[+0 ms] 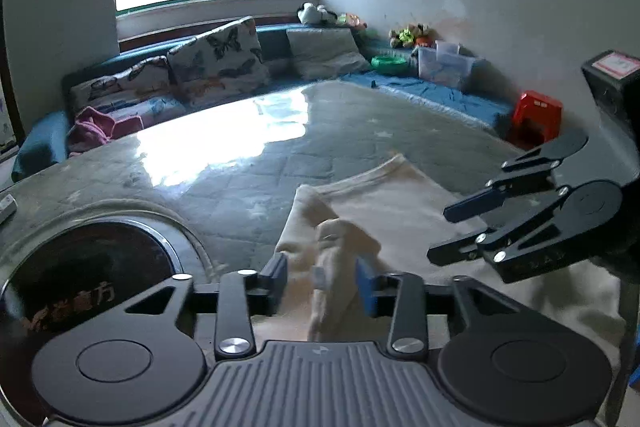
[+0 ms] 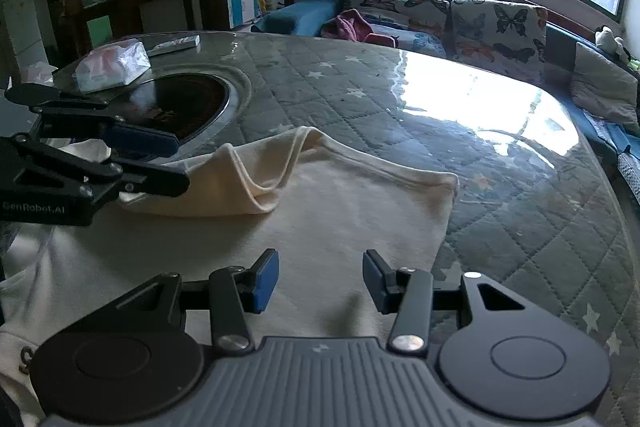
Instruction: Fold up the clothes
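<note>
inspector: first, what you cannot see. the cream garment (image 2: 304, 223) runs off the lower left edge of your right wrist view, and dark lettering near that edge is cut off and unreadable. in the left wrist view the gripper body hides the cloth nearest you, and the bunched part between the fingers is blurred.

operator: where does the garment lie?

inspector: flat on the quilted table cover (image 2: 500, 195) under its glossy sheet, with one side folded over into a raised, open flap toward the round dark inset (image 2: 188, 103).

operator: and my left gripper?

inspector: your left gripper (image 1: 322, 277) stands partly parted with a ridge of the folded flap rising between its blue pads (image 1: 366, 287). the pads show a gap to the cloth on both sides, so it reads as released, not clamped.

operator: the right one?

inspector: your right gripper (image 2: 320, 281) is parted to about the same width, poised over the flat part of the garment with nothing between its fingers. whether the tips touch the cloth, you cannot tell.
</note>
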`<state>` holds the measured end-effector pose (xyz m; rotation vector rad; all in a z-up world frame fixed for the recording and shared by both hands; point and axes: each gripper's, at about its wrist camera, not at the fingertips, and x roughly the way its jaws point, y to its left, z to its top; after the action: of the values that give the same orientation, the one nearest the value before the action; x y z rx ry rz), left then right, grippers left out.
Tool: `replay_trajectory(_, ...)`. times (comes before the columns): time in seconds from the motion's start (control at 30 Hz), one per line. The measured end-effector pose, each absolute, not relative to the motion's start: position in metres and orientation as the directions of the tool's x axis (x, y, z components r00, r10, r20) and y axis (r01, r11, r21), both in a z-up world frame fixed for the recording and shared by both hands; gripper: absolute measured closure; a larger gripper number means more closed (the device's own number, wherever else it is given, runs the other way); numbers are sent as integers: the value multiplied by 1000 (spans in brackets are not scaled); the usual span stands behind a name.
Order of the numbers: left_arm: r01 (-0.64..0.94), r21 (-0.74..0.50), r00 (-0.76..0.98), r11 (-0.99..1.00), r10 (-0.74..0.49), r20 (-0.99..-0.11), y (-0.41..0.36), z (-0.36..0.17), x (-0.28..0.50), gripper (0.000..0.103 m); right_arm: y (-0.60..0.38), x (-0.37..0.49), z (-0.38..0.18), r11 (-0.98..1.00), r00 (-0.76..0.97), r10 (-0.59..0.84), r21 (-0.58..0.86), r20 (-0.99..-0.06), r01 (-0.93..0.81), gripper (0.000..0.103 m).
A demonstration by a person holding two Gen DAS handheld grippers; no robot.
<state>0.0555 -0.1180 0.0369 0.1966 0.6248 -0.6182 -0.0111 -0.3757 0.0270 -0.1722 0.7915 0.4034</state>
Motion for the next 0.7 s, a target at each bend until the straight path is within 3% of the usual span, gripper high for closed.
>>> replay_trajectory(0.13,626,-12,608,780,-497,-619,-125,28,56,64,-379,-9,26,915,636,278,-3,-720,-403,56)
replay_trajectory(0.17,634,-10,603,773,-503,-619,-127,26,56,69,-381,-8,26,918,638,273,-4,-720,-398,56)
replay_trajectory(0.2,646,-8,597,764,-512,-618,-129,24,55,83,-382,-7,26,920,640,269,-5,-720,-392,56)
replay_trajectory(0.23,652,-5,595,758,-516,-617,-129,22,55,90,-385,-6,26,923,642,264,-5,-720,-386,56)
replay_trajectory(0.3,650,4,604,760,-514,-609,-128,21,55,95,-389,-3,26,928,646,255,-4,-719,-372,56)
replay_trajectory(0.5,539,-17,693,842,-455,-560,-100,40,79,97,-405,14,26,949,666,217,-6,-714,-316,56)
replay_trajectory(0.7,394,-30,748,919,-339,-570,-69,45,117,97,-414,42,21,962,672,189,-3,-716,-273,59)
